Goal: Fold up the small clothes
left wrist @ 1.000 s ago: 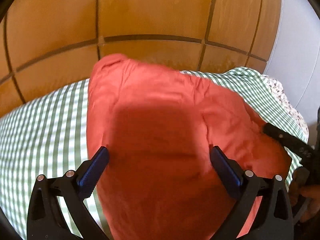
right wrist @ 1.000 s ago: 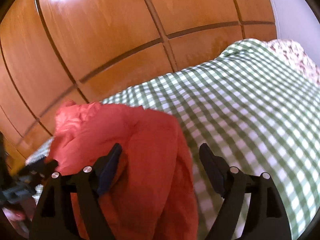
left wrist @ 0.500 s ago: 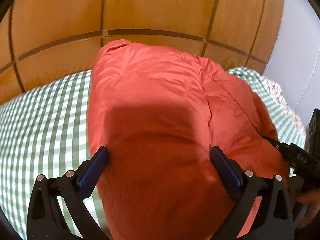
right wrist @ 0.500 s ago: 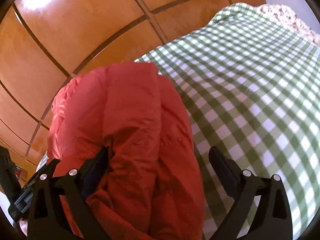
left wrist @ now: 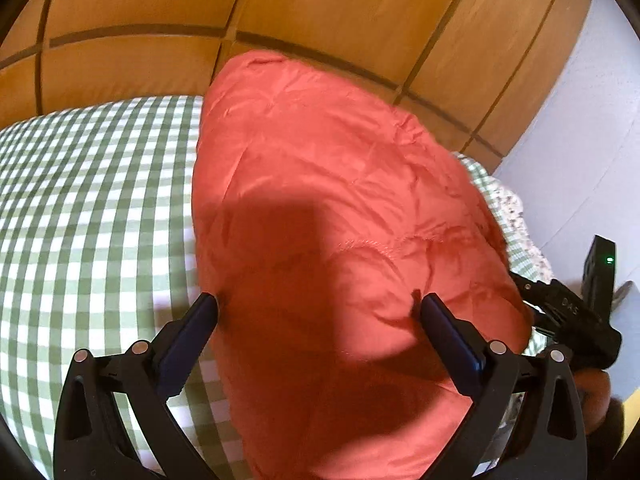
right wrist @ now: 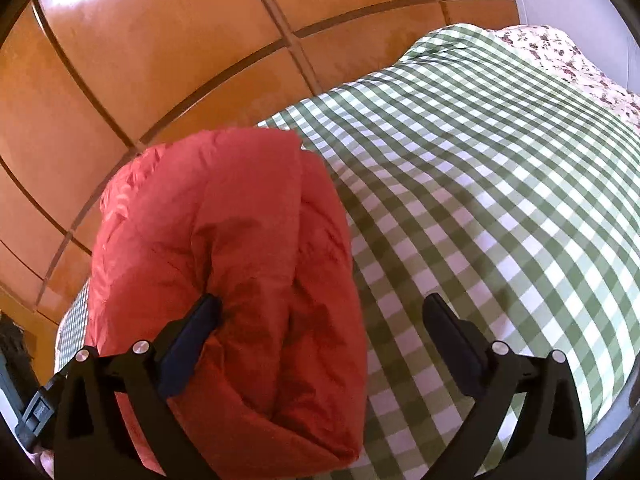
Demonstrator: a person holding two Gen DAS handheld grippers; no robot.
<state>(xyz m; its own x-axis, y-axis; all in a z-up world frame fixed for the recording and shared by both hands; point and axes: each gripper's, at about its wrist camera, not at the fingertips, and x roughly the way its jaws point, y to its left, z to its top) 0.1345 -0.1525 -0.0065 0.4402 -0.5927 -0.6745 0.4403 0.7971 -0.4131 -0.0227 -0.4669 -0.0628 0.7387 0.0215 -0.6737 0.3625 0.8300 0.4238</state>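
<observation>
On the green-checked bedspread (right wrist: 500,184), a folded red-orange padded garment (left wrist: 340,220) lies lengthwise ahead. Left gripper (left wrist: 316,312) straddles it unclenched; right gripper (right wrist: 320,312), jaws just opened, is released at its right edge.

Green checked bed cover (right wrist: 500,184), folded red garment (right wrist: 240,260) lying on it

One red garment (left wrist: 340,240) — a single bundle, folded over on itself. One green-checked cover (left wrist: 92,216) on the bed, and one flowered cloth (right wrist: 560,56) at its far end. Two claws: the left claw (left wrist: 316,308) and the right claw (right wrist: 320,312), each with two dark fingers — four in all. One wooden panelled wall (right wrist: 160,40) behind.
</observation>
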